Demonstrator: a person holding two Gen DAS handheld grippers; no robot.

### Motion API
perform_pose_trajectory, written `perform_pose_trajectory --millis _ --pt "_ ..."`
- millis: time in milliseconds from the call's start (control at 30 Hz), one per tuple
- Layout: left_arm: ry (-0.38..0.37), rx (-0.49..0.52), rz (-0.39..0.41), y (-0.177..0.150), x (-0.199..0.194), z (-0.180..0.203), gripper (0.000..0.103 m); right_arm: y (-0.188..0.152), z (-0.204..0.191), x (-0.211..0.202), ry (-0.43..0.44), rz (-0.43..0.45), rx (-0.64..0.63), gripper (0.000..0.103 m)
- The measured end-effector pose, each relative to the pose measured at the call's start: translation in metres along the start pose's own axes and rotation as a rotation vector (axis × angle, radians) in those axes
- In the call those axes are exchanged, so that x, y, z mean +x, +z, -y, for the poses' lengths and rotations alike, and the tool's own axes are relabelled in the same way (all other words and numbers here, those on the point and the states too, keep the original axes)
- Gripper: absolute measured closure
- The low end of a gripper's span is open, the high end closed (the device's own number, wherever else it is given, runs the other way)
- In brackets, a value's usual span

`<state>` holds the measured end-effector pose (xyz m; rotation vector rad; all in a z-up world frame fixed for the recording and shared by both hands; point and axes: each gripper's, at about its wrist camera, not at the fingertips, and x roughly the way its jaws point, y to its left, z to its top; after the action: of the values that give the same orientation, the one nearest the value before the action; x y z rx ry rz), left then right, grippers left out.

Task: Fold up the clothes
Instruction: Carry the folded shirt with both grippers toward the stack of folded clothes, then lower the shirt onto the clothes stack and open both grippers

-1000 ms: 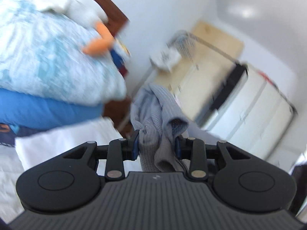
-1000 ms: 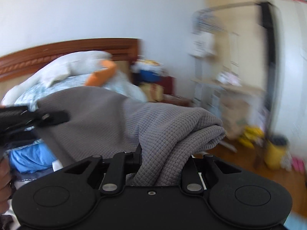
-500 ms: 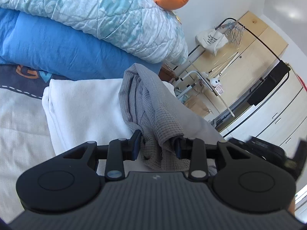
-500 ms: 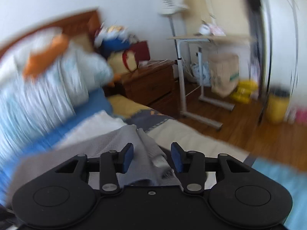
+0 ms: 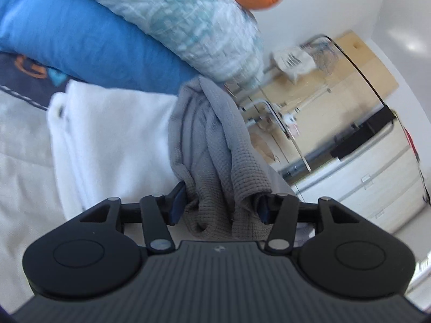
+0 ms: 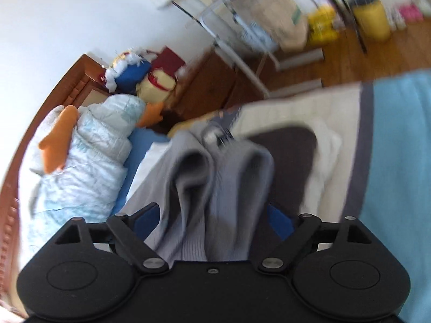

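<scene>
A grey waffle-knit garment is bunched in folds between the blue pads of my left gripper, which is shut on it just above a folded white cloth on the bed. In the right wrist view the same grey garment hangs in two thick folds between the blue pads of my right gripper. Its jaws stand wider than before, with the cloth still filling the gap. A dark garment lies beside it on the white cloth.
A rolled pale-blue quilt and blue pillow lie at the bed's head, by the wooden headboard. A nightstand, a metal side table, wardrobes and a yellow bin stand beyond the bed edge.
Both grippers came down from mid-air toward the bed with the grey garment. The right gripper's jaws have spread wider and its view has tilted down onto the stack.
</scene>
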<state>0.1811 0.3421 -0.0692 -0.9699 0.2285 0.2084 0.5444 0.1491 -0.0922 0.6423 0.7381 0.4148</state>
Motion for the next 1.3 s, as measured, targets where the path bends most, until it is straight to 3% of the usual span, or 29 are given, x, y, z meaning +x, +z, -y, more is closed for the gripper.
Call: perform_pose_trajectory --millis 33,167,267,333,400,467,533,600,667,733,800,867,933,1000,1067,1133,1167,1233,1300 --pt "0.008 0.011 0.002 -0.001 0.002 -0.001 0.063 0.001 -0.008 0.006 -0.023 0.02 -0.077 0.013" --pt "-0.006 0.06 0.041 -0.003 0.001 0.004 0.073 -0.005 -0.054 0.011 -0.086 0.1 -0.451 0.072" --pt "0.01 0.143 0.097 -0.006 -0.01 0.021 0.076 -0.02 -0.092 0.001 -0.111 0.17 -0.694 0.077" --pt "0.007 0.194 0.142 -0.006 -0.022 0.033 0.077 -0.029 -0.116 -0.006 -0.101 0.214 -0.832 0.078" --pt "-0.009 0.216 0.211 -0.002 -0.044 0.042 0.077 -0.027 -0.128 -0.019 0.007 0.224 -0.874 0.078" --pt "-0.026 0.212 0.23 0.004 -0.061 0.048 0.077 -0.021 -0.137 -0.033 0.136 0.225 -0.891 0.079" --pt "-0.027 0.185 0.099 0.005 -0.054 0.051 0.076 -0.01 -0.133 -0.036 0.17 0.236 -0.897 0.079" --pt "-0.008 0.158 -0.046 -0.001 -0.039 0.051 0.074 0.009 -0.119 -0.024 0.137 0.216 -0.843 0.079" --pt "0.032 0.133 -0.203 -0.014 -0.017 0.049 0.072 0.026 -0.095 0.007 0.072 0.09 -0.719 0.068" --pt "0.046 0.175 -0.196 -0.018 -0.016 0.056 0.07 0.041 -0.069 0.04 -0.043 -0.068 -0.602 0.056" --pt "0.055 0.244 -0.15 -0.017 -0.026 0.071 0.07 0.037 -0.054 0.041 -0.121 -0.079 -0.56 0.053" --pt "0.072 0.327 -0.08 -0.017 -0.04 0.085 0.07 0.031 -0.05 0.02 -0.131 0.034 -0.516 0.038" --pt "0.028 0.385 0.016 -0.016 -0.058 0.095 0.069 0.024 -0.051 0.003 -0.157 0.137 -0.503 0.038" --pt "-0.036 0.38 0.089 -0.013 -0.075 0.1 0.066 0.024 -0.057 -0.002 -0.201 0.204 -0.522 0.038" --pt "-0.091 0.343 0.135 -0.01 -0.083 0.102 0.064 0.02 -0.066 -0.013 -0.143 0.21 -0.56 0.038" --pt "-0.092 0.307 0.068 -0.01 -0.071 0.099 0.064 0.012 -0.077 -0.021 -0.075 0.208 -0.631 0.038" --pt "-0.053 0.289 0.009 -0.011 -0.059 0.097 0.064 0.007 -0.083 -0.025 -0.046 0.201 -0.673 0.038" --pt "0.019 0.285 -0.08 -0.015 -0.043 0.091 0.064 -0.001 -0.091 -0.021 0.024 0.101 -0.733 0.038" --pt "0.067 0.283 -0.139 -0.019 -0.034 0.083 0.064 -0.004 -0.083 -0.012 0.144 -0.053 -0.702 0.039"
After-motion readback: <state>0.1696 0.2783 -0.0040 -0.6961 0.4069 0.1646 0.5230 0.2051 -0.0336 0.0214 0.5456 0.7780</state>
